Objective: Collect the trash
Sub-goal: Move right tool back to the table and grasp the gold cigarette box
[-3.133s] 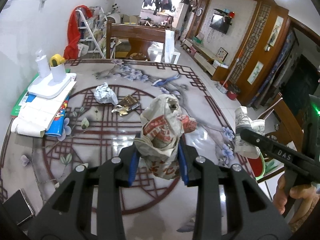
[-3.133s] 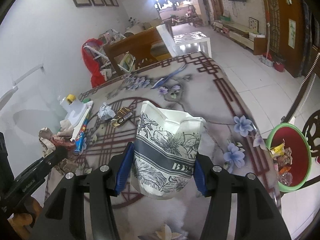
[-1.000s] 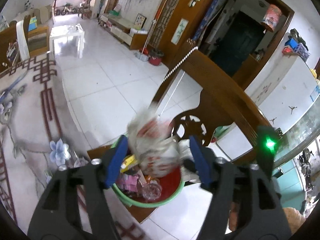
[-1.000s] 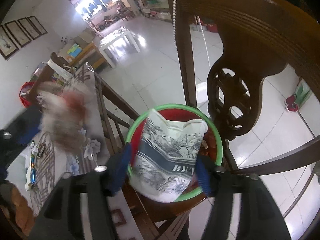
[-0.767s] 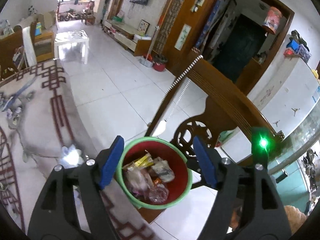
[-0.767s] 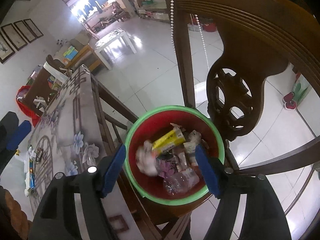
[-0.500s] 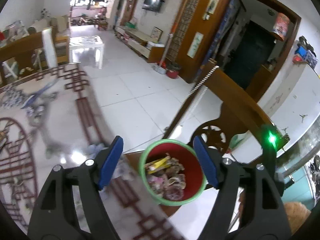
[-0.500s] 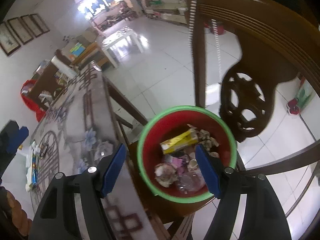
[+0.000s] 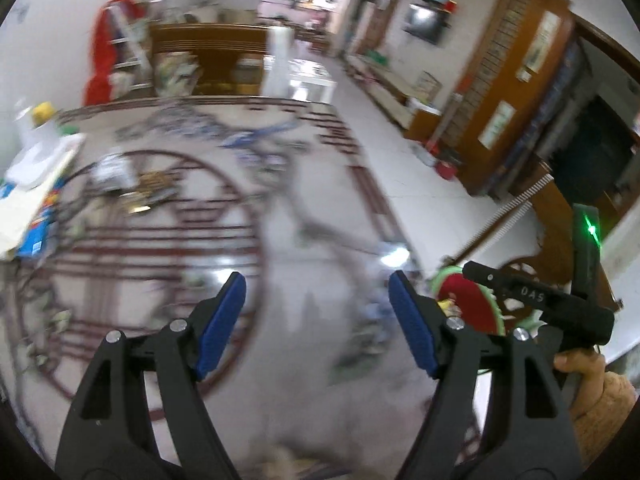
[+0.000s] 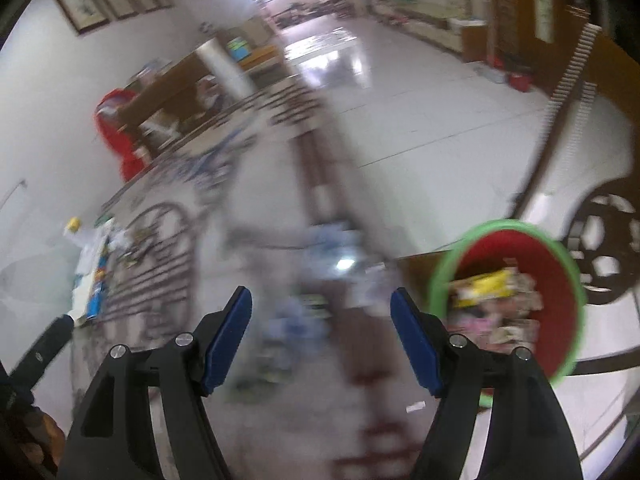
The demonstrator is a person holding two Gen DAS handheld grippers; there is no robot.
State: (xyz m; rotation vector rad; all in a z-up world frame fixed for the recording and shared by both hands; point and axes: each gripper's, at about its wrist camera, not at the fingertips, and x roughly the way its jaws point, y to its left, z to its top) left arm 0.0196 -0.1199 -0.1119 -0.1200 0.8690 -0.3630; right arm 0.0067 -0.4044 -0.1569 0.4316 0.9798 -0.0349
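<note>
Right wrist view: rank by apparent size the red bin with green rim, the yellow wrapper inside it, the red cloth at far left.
1. Red bin, largest, though nearest the camera.
2. Red cloth, farther off, so true size unsure.
3. Yellow wrapper, smallest.

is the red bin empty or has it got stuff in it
Not empty. The right wrist view shows the bin upright with a pile of wrappers inside, a yellow packet on top. How full it is: cannot tell through the blur.
</note>
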